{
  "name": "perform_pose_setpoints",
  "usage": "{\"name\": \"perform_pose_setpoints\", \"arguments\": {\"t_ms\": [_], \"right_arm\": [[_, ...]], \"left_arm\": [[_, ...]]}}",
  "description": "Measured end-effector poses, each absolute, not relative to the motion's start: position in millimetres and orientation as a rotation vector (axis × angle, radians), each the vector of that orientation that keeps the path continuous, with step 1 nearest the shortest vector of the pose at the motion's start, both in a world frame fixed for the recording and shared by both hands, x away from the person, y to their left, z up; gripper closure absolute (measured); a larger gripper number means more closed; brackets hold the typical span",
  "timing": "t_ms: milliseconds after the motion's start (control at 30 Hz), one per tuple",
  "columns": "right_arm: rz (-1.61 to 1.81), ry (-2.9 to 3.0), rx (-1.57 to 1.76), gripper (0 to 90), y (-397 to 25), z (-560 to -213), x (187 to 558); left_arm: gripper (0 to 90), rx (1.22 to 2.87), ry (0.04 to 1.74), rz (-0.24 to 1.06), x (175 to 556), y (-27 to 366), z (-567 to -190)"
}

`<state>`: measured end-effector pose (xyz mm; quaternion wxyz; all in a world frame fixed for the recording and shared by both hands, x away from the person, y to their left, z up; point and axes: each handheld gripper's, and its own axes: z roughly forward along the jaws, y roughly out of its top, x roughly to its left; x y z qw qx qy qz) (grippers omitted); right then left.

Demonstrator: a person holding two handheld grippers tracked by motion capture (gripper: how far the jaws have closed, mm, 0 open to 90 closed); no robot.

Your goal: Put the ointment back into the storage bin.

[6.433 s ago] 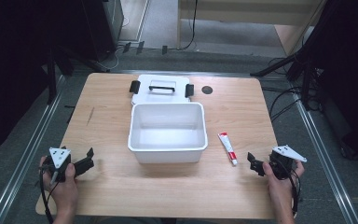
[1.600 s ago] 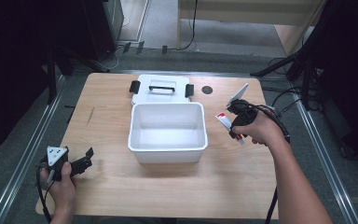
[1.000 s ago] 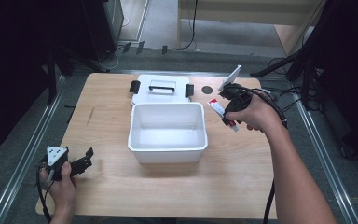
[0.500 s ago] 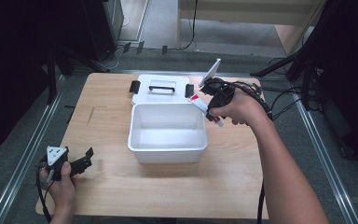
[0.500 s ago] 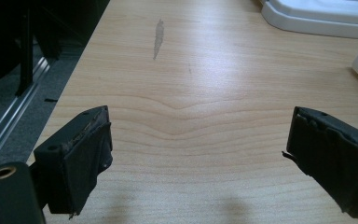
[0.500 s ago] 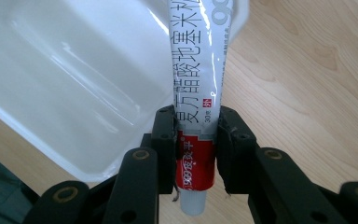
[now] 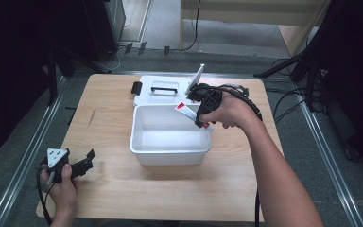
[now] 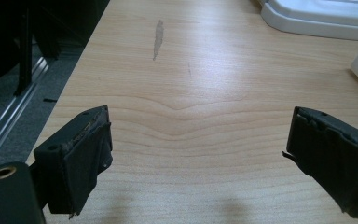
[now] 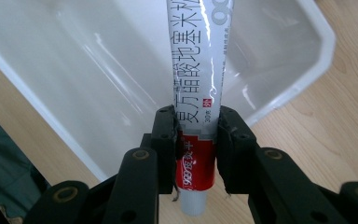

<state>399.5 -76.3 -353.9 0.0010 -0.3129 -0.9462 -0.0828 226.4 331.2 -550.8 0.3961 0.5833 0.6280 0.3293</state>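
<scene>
A white and red tube point(image 9: 196, 79) with printed characters is clamped between the jaws of my right gripper point(image 9: 196, 140), its cap end toward the camera. In the high view the right gripper point(image 7: 203, 106) holds the tube point(image 7: 185, 109) over the back right corner of the white bin point(image 7: 144, 151), tube tip slanting over the bin's inside. The bin point(image 9: 303, 70) looks empty. My left gripper point(image 7: 78, 165) rests at the table's front left, open, with bare wood between its pads point(image 8: 81, 154).
The bin's white lid point(image 7: 163, 90) with a handle and black latches lies flat behind the bin. The wooden table point(image 7: 104, 127) has metal rails along both sides. Cables trail from the right gripper over the table's back right.
My right gripper took the tube from the table right of the bin, lifted it and carried it left over the bin's back right corner. The left gripper has stayed put.
</scene>
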Motion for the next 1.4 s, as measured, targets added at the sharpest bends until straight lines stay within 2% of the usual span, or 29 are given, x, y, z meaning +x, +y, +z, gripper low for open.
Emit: {"name": "perform_pose_setpoints", "arguments": {"t_ms": [767, 1400], "right_arm": [[-0.263, -3.129, -0.307, 71.5, -53.9, -385.4, 381.0], [-0.222, -3.110, -0.244, 71.4, -56.2, -408.1, 380.3]], "left_arm": [[6.9, 1.470, 1.594, 0.827, 226.7, 332.2, -551.1], [6.9, 1.463, 1.597, 0.823, 226.6, 332.4, -551.1]]}}
